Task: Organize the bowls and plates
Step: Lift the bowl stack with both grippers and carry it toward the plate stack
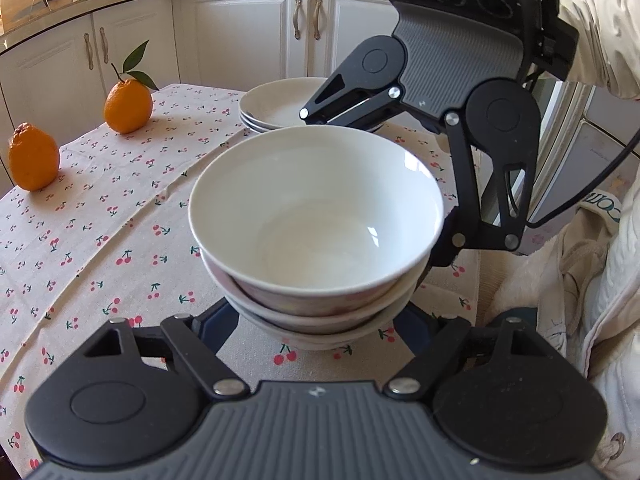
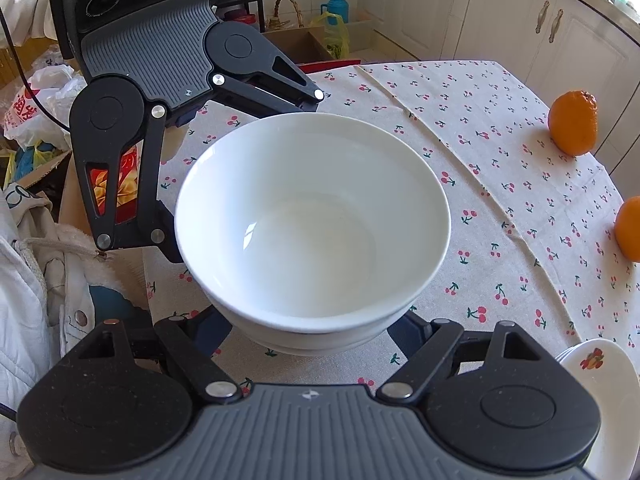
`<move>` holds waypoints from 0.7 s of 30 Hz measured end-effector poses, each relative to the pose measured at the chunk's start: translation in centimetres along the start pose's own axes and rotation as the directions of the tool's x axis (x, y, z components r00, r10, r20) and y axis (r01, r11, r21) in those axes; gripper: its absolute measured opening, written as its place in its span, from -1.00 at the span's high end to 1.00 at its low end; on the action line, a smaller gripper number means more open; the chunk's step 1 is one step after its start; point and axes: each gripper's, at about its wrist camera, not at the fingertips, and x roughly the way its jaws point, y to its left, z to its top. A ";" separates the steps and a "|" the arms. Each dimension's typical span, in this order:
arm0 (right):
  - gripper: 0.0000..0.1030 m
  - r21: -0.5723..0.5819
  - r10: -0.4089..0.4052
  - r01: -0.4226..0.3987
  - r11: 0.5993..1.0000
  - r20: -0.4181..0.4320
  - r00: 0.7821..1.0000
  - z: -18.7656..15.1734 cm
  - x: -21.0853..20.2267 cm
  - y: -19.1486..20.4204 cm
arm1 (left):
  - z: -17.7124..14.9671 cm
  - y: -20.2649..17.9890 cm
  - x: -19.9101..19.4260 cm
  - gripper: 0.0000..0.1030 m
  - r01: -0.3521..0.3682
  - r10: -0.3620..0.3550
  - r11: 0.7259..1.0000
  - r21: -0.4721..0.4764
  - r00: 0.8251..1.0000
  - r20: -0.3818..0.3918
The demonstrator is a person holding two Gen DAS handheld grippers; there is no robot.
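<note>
While both tools flank the bowl stack [image 1: 316,240], oranges [image 1: 128,106] and plates [image 1: 276,108] sit nearby.

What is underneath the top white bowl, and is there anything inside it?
The top bowl is empty inside. It is nested in two more white bowls, only their rims showing. Under the stack, the cherry-print tablecloth; the stack's foot and the lower bowls' insides are hidden.

Nested white ceramic bowls [image 1: 316,216] sit mid cherry-print tablecloth [image 1: 100,216], stacked white plates [image 1: 276,106] behind (two oranges [image 1: 128,106] left).
</note>
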 end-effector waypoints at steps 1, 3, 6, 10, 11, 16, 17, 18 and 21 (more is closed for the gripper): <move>-0.69 0.000 -0.002 0.002 1.000 0.002 1.000 0.0 -0.2 0.0 | 0.2 -0.1 0.0 -0.63 -0.003 0.003 1.000 -0.001 1.000 0.001; -0.69 -0.002 -0.005 0.005 1.000 0.009 1.000 -0.2 -0.6 -0.2 | 0.6 -0.2 -0.1 -0.63 -0.011 0.011 1.000 -0.002 1.000 0.002; -0.69 -0.001 -0.007 0.007 1.000 0.019 1.000 -0.5 -1.2 -0.5 | 1.2 -0.4 0.1 -0.62 -0.021 0.021 1.000 0.002 1.000 0.005; -0.69 -0.001 -0.014 0.014 1.000 0.028 0.999 -1.2 -2.1 -1.1 | 2.2 -0.7 0.4 -0.62 -0.028 0.028 1.000 0.009 1.000 0.008; -0.69 0.000 -0.015 0.015 1.000 0.029 0.999 -1.3 -2.3 -1.3 | 2.5 -0.8 0.6 -0.62 -0.029 0.029 1.000 0.012 1.000 0.008; -0.69 0.006 -0.028 0.027 1.000 0.035 0.999 -2.4 -3.5 -2.3 | 3.9 -1.1 1.4 -0.62 -0.033 0.033 0.999 0.023 0.999 0.016; -0.69 0.010 -0.030 0.029 1.000 0.036 0.999 -2.6 -3.8 -2.5 | 4.2 -1.2 1.6 -0.62 -0.034 0.033 0.999 0.026 0.999 0.018; -0.69 0.013 -0.032 0.032 0.999 0.037 0.999 -2.9 -4.1 -2.8 | 4.5 -1.3 1.7 -0.62 -0.033 0.033 0.999 0.031 0.999 0.020; -0.69 0.022 -0.044 0.043 0.999 0.041 0.998 -3.6 -5.0 -3.5 | 5.6 -1.2 2.4 -0.62 -0.031 0.030 0.999 0.039 0.999 0.026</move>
